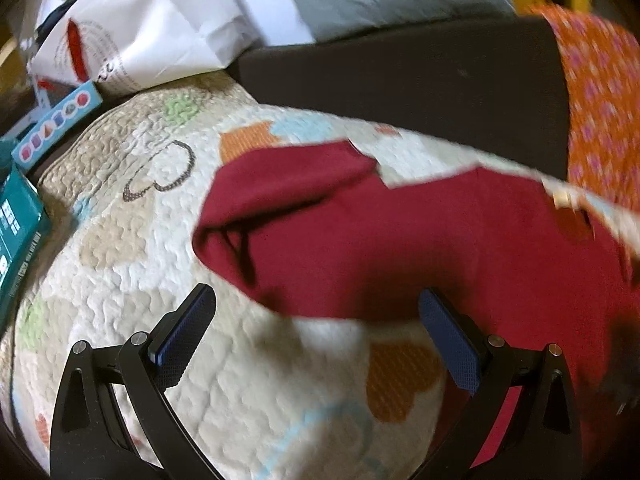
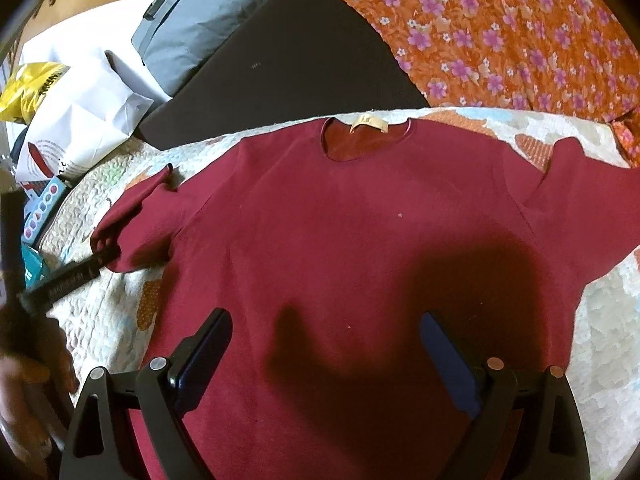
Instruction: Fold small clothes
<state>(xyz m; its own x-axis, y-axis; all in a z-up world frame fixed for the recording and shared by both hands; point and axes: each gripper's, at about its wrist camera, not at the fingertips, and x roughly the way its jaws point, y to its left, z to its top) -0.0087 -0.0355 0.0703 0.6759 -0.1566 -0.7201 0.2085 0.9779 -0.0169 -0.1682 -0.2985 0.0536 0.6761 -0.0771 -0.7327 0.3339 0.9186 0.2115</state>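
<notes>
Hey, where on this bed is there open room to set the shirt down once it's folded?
Bare quilt lies left of the maroon shirt, between its sleeve and the teal box. The dark panel behind the collar is also bare. The far left corner is crowded with the white bag and boxes.

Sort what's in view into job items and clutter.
Job: maroon shirt, quilt beneath it, left gripper, right gripper.
Clutter: white paper bag, grey pillow, orange floral cloth, teal box.

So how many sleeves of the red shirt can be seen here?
2. One sleeve lies at the shirt's left in the right wrist view, partly curled; the other spreads flat at right.
</notes>
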